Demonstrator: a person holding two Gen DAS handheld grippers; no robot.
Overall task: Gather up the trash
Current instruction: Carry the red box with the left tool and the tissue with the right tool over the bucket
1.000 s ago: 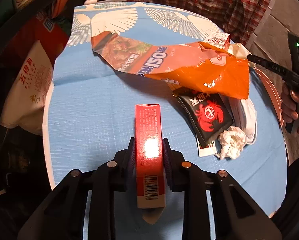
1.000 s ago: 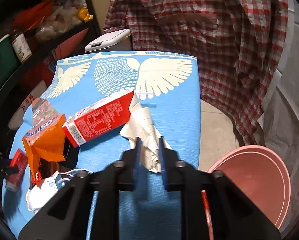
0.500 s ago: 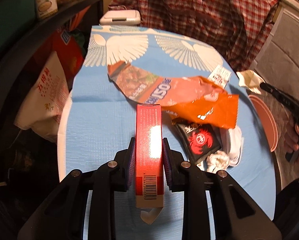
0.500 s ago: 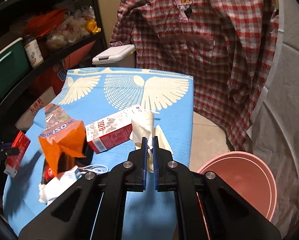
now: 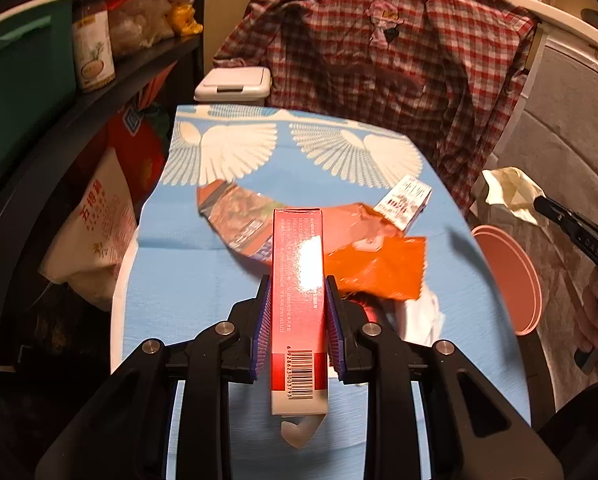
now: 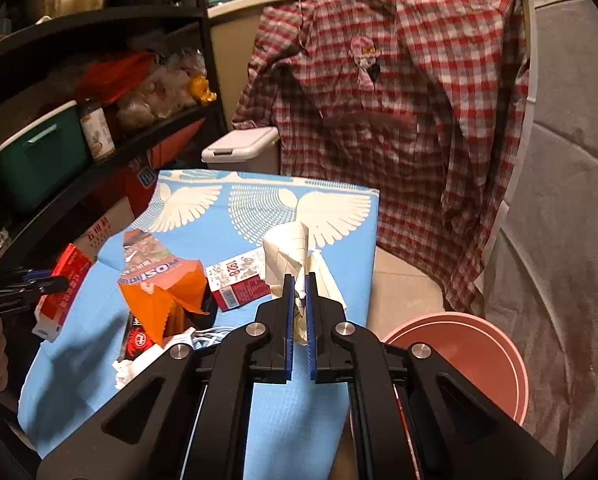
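Trash is in both claws at this moment: the left gripper [image 5: 298, 320] is clamped part-way open across the narrow sides of a red carton [image 5: 298, 300], which stands lengthwise between the blue pads and juts out front and back, while the right gripper [image 6: 298, 312] is pinched nearly closed on a crumpled white paper [image 6: 295, 256] that fans out above its tips. Both loads hang clear above the blue cloth [image 6: 275, 412] covering the table. Outward from the claws, more litter lies on that cloth: an orange snack bag [image 5: 375, 268], a small red-and-white box [image 6: 239, 284], a black sachet [image 6: 137, 338] and white tissue [image 5: 421, 316]. My worry is the paper: the grip holds only a thin fold, so a quick swing could let it slide free and drop short of the pink basin [image 6: 471, 352] beside the table, or onto the floor. The carton is glossy and held near one end, so it could pivot between the pads if tilted. Only the right wrist view shows the basin's full round rim and the box's printed face; only the left wrist view shows the carton's barcode end and the right claw from the side, paper dangling over the table edge near the basin. A white lidded bin [image 5: 233, 84] sits beyond the table's far end.
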